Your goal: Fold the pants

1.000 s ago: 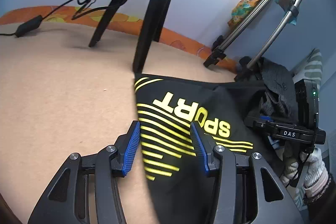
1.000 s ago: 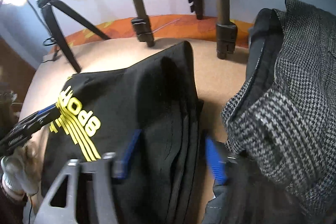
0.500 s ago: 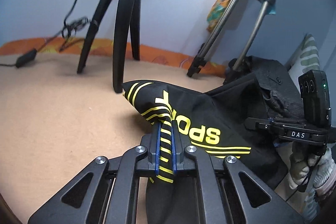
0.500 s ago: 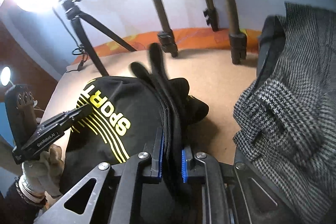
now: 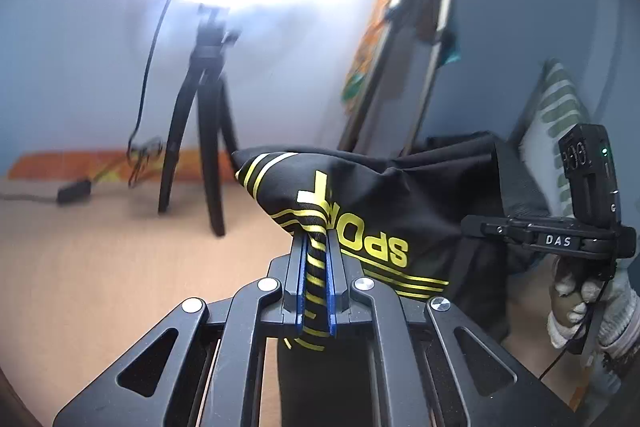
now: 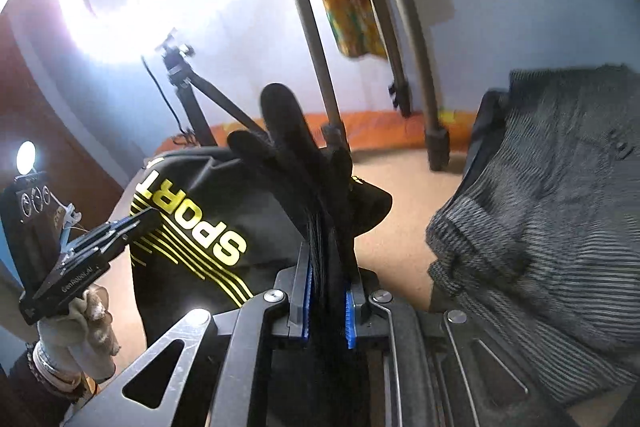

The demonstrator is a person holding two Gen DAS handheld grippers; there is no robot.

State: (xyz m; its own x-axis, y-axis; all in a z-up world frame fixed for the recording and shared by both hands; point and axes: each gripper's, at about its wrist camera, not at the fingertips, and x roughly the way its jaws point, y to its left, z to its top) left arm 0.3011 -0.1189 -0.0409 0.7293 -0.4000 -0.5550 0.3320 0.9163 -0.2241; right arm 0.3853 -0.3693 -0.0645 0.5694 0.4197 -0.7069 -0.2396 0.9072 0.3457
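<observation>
Left wrist: both hand-held grippers (image 5: 314, 279) (image 6: 327, 301) pinch pants (image 5: 420, 203) above tan surface (image 5: 100, 267).

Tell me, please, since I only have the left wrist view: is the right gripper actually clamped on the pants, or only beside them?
Observer: The right gripper is shut on a thick bunched edge of the black pants.
Operator: Thank you. Does anything lie to the right of that grip?
Observer: A grey houndstooth garment lies heaped there, on the tan surface.
Operator: And does the fabric stick out past the right gripper?
Observer: Yes, a dark fold stands up above its fingers.
</observation>
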